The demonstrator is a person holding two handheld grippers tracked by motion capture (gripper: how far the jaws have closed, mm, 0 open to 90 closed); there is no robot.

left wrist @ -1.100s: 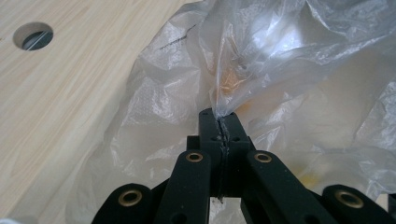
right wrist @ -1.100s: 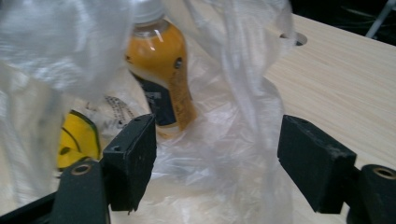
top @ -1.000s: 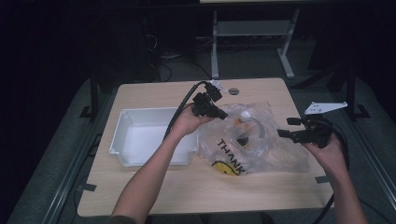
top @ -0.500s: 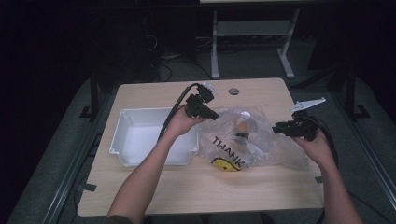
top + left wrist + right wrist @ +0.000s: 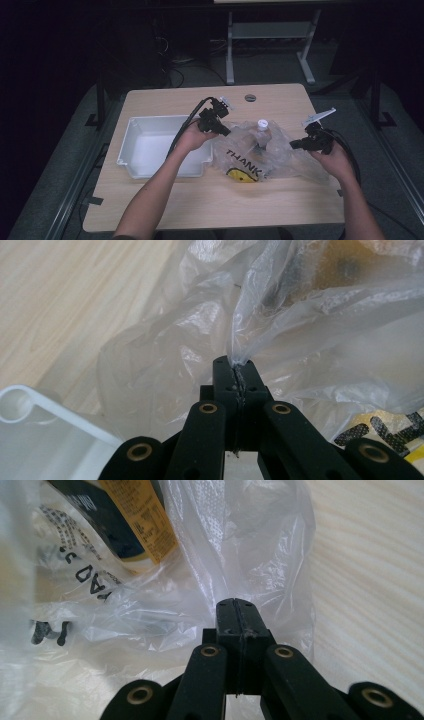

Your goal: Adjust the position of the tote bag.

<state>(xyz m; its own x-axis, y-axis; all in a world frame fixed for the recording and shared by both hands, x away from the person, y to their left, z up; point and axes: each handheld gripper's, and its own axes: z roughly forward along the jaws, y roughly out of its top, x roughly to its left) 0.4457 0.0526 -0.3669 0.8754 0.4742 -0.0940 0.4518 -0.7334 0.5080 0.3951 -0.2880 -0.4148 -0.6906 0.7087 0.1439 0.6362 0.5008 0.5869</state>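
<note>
A clear plastic bag (image 5: 260, 157) printed with "THANK" and a yellow face lies on the wooden table (image 5: 200, 200). Inside it stands a bottle (image 5: 261, 125) with a white cap; its yellow and dark label (image 5: 145, 515) shows through the film. My left gripper (image 5: 227, 132) is at the bag's left edge, shut on a fold of the film (image 5: 235, 362). My right gripper (image 5: 292, 145) is at the bag's right edge. Its jaws have just been closing and now pinch the film (image 5: 235, 602).
A white plastic tray (image 5: 150, 150) sits left of the bag, its corner (image 5: 20, 405) close under my left gripper. Cables trail from both grippers. Bare wood (image 5: 370, 555) lies right of the bag. A round hole (image 5: 250, 97) is near the table's far edge.
The right gripper moved left and down to the bag's edge and its jaws closed on the film. The left gripper sank slightly, still holding its fold.
</note>
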